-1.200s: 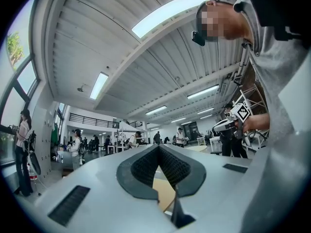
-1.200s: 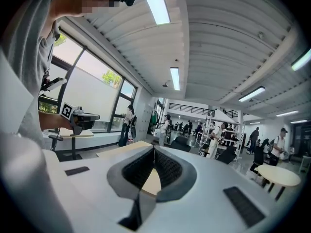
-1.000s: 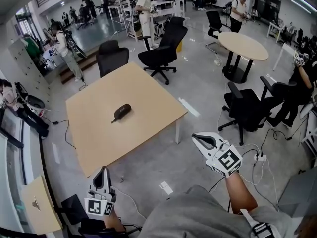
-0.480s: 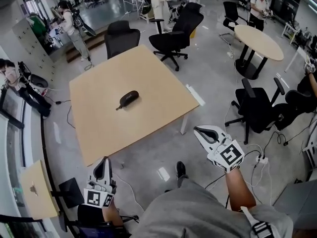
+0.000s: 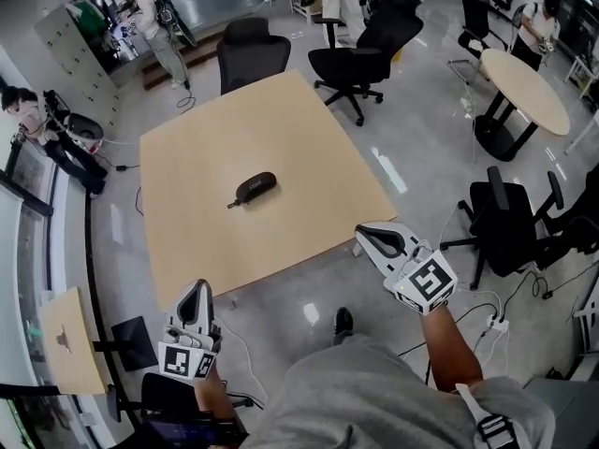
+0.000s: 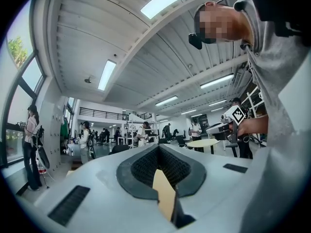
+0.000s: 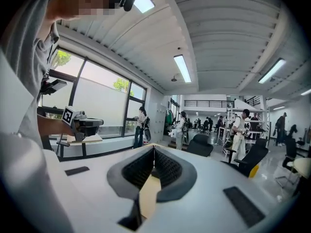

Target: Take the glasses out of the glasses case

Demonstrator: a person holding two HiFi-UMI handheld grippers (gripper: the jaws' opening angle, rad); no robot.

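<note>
Glasses case (image 5: 255,188) on table (image 5: 309,138), chairs (image 5: 370,50) beyond

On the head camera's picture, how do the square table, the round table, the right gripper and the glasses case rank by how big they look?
1. Square table.
2. Round table and right gripper: these look about alike, and the gripper is much nearer the camera, so I won't rank them.
3. Glasses case, clearly the smallest.
</note>
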